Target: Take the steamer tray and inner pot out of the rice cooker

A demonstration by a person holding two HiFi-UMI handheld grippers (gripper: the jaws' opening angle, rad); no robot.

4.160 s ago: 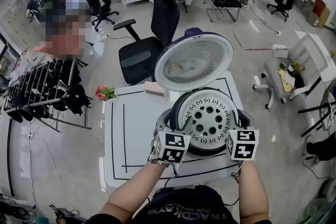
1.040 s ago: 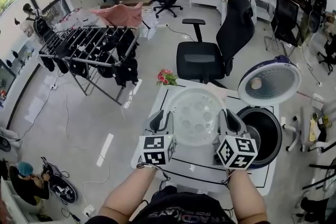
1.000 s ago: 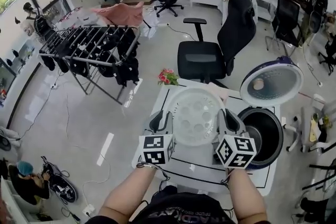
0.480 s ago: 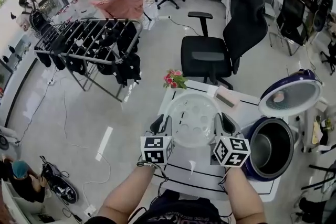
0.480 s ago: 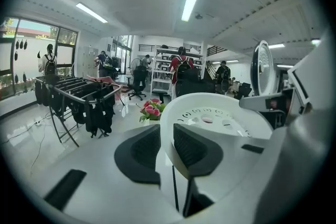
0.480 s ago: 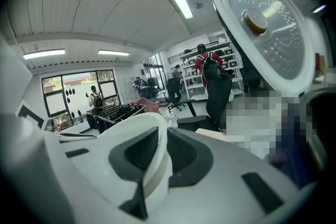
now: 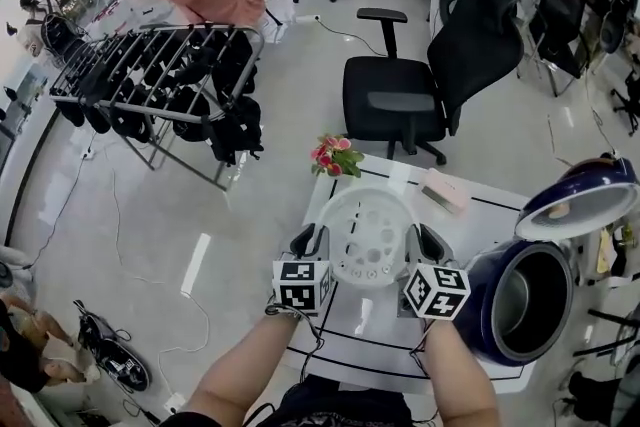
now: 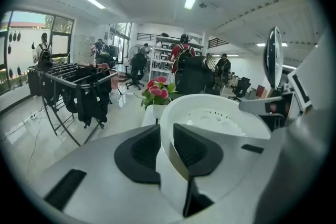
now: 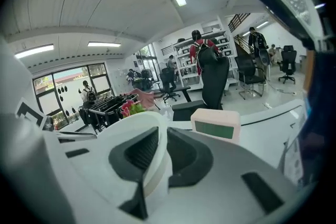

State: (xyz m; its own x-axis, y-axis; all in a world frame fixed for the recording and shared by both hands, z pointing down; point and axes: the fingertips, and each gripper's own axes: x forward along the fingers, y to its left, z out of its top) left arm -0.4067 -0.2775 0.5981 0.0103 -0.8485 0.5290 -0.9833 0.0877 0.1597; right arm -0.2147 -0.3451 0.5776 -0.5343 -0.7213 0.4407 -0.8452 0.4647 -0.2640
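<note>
On my far left stands one drying rack (image 7: pixel 150 80) hung with dark clothes, then one bunch of pink flowers (image 7: pixel 335 155) at the table's far left corner. I hold two grippers and one steamer tray (image 7: pixel 368 237) between them. My left gripper (image 7: pixel 310 240) has its jaws narrow, pinched on the tray's left rim, one pad inside and one outside. My right gripper (image 7: pixel 428 243) clamps the right rim the same way. The tray hangs level, low over the white table (image 7: pixel 350 340); I cannot tell whether it touches. Behind it sits one black office chair (image 7: pixel 440 75), and right of the tray one pink clock (image 7: pixel 445 190). At the far right is one rice cooker (image 7: pixel 490 335), lid (image 7: pixel 580 200) up, with one inner pot (image 7: pixel 525 300) still inside it. Four seconds ago the tray sat in the cooker; a second ago it was higher and nearer the cooker
</note>
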